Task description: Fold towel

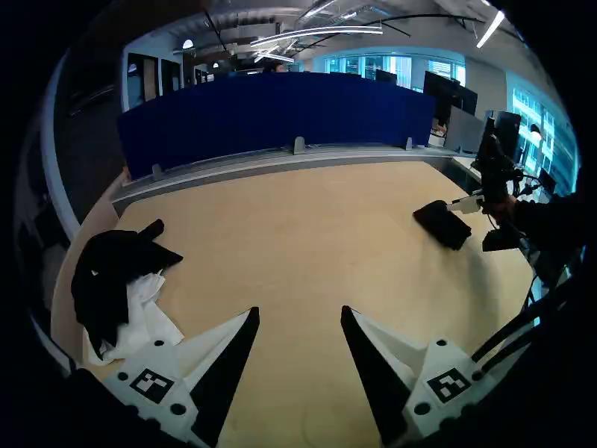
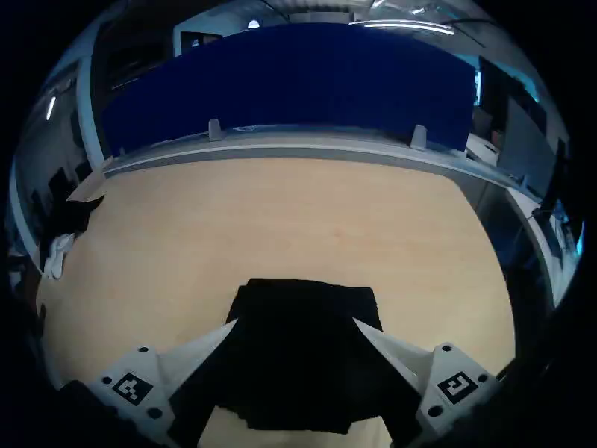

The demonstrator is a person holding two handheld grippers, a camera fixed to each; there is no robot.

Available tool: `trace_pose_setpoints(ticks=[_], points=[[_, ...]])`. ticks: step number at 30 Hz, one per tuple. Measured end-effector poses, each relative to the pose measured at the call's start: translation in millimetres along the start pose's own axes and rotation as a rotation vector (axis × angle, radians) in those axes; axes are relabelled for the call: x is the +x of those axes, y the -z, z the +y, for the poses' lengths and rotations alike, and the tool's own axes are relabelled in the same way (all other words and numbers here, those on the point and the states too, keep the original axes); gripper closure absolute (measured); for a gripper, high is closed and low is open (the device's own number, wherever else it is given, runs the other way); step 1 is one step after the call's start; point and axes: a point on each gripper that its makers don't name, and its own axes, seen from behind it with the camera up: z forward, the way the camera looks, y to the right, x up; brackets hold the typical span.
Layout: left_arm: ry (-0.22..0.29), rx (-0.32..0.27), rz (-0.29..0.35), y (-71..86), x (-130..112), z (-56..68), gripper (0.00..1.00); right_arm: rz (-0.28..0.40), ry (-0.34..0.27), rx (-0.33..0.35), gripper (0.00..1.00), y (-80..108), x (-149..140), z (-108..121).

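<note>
FREE: broad bare middle of the tabletop [image 1: 313, 224], clear ahead of the left gripper [image 1: 299, 312] | LEFT: heap of black and white cloths [image 1: 112, 272] by the edge | RIGHT: folded black towel [image 1: 444, 224], right gripper [image 2: 296, 325] over it | FAR: blue divider [image 1: 276, 112] walls the back edge

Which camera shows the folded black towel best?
The right gripper view. The black towel lies close and big on the table, between the tool's open fingers. The left gripper view shows it small and far off, at the right.
</note>
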Motion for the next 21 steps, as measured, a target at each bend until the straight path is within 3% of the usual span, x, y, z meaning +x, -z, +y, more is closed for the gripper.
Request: trace_pose_setpoints(ticks=[12,21], points=[[0.003,0.022,-0.01,4.6,-5.8,-5.7,0.2,-0.073,-0.006,-0.001,0.0,-35.9,-16.7,4.3],[0.009,0.027,-0.012,6.2,-9.5,-10.1,0.2,-0.079,-0.006,-0.011,0.0,-41.3,-20.6,3.4]])
